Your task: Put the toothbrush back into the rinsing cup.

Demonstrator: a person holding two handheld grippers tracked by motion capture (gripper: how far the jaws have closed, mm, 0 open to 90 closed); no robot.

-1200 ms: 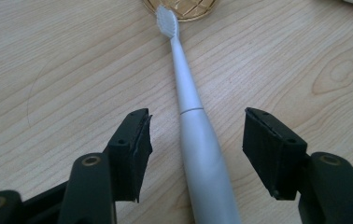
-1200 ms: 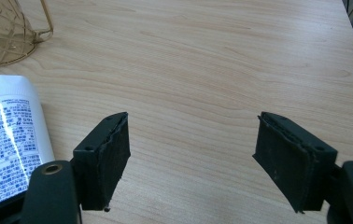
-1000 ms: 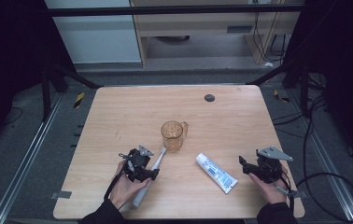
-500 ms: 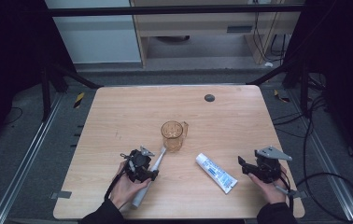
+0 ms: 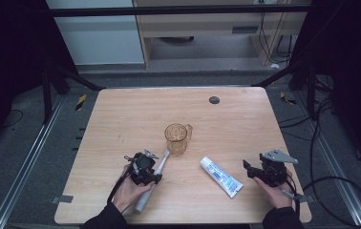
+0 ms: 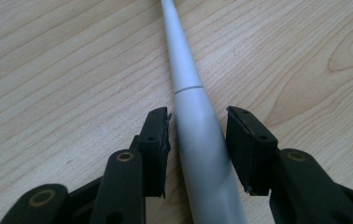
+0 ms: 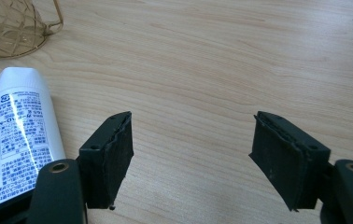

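The left tongs (image 6: 197, 135) sit low over the wooden surface (image 5: 121, 119), straddling the thick grey handle of an electric toothbrush (image 6: 198, 140) that lies flat. Their jaws have just been closing, with the handle between them; narrow gaps remain on both sides, so the pads seem not quite to press on it, though the left gap is thin and hard to judge. In the high view the toothbrush (image 5: 152, 179) points its head toward an amber glass cup (image 5: 176, 138) near the middle. The right tongs (image 7: 191, 154) rest wide open over bare wood, holding nothing, just beside a white toothpaste tube (image 7: 18, 130).
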